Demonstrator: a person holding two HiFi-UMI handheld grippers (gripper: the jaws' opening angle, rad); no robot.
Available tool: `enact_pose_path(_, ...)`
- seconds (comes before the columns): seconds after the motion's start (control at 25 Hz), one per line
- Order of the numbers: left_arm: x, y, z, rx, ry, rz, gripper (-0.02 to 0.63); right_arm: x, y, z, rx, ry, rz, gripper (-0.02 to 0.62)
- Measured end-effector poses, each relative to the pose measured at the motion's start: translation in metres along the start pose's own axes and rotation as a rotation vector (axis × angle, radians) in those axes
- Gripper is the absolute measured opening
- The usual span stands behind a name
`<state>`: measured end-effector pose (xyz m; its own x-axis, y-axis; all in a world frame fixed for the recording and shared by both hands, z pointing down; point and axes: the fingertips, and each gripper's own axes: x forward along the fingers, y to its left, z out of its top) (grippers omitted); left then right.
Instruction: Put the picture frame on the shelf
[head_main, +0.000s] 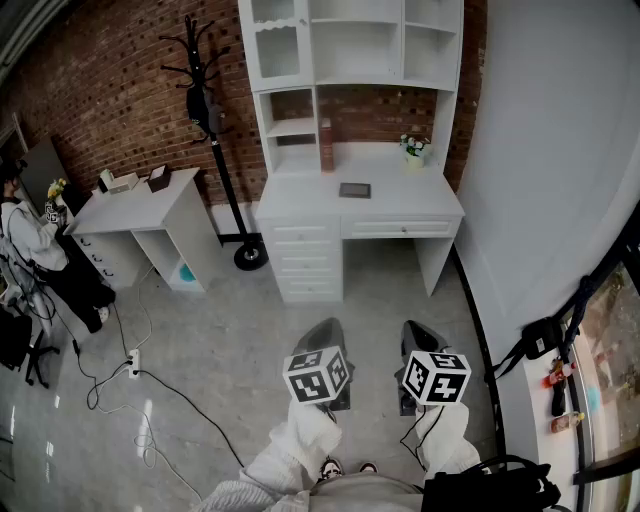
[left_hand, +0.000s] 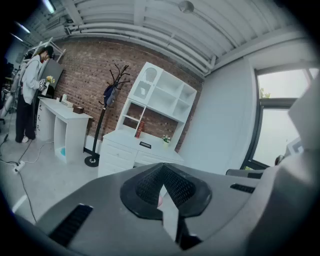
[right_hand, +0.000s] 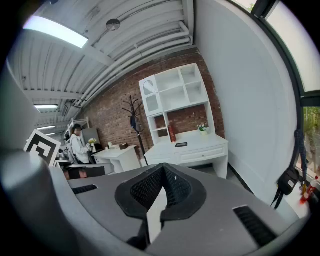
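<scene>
Brick-walled room, white desk (head_main: 420, 200) with a shelf (head_main: 356, 83) unit on top, and the picture frame (head_main: 354, 190) lying flat on the desk. The left gripper (head_main: 327, 325) and right gripper (head_main: 418, 330) are both closed up with nothing in them, well back from it.

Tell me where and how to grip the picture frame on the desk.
The picture frame lies flat on the white desk and looks thin. Probably come from the desk's front, tip up its near long edge, and pinch across that edge.
</scene>
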<state>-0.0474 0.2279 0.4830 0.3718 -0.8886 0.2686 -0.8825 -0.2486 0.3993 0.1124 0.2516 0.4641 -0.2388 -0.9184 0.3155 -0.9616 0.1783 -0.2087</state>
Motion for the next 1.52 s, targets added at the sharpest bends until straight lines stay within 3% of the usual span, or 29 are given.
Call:
enact_pose_path(0.44, 0.002, 0.004, -0.009, 0.02, 0.021, 0.013, 0.008, 0.006, 0.0, -0.007, 0.006, 0.016, 0.005, 0.023)
enact_pose_path(0.6, 0.005, 0.012, -0.005, 0.026, 0.021, 0.009, 0.008, 0.015, 0.006, -0.006, 0.085, 0.011, 0.034, 0.023)
enact_pose_path(1.0, 0.018, 0.044, 0.016, 0.084, 0.024, -0.017, 0.008, 0.044, 0.024, -0.008, 0.09, 0.01, -0.014, 0.023)
enact_pose_path(1.28, 0.055, 0.048, 0.018, 0.104, 0.048, -0.04, 0.008, 0.074, 0.008, -0.005, 0.067, 0.036, -0.04, 0.023)
enact_pose_path(1.52, 0.109, 0.059, 0.022, 0.089, 0.066, -0.02, 0.008, 0.131, -0.01, 0.01, 0.06, 0.056, -0.013, 0.023)
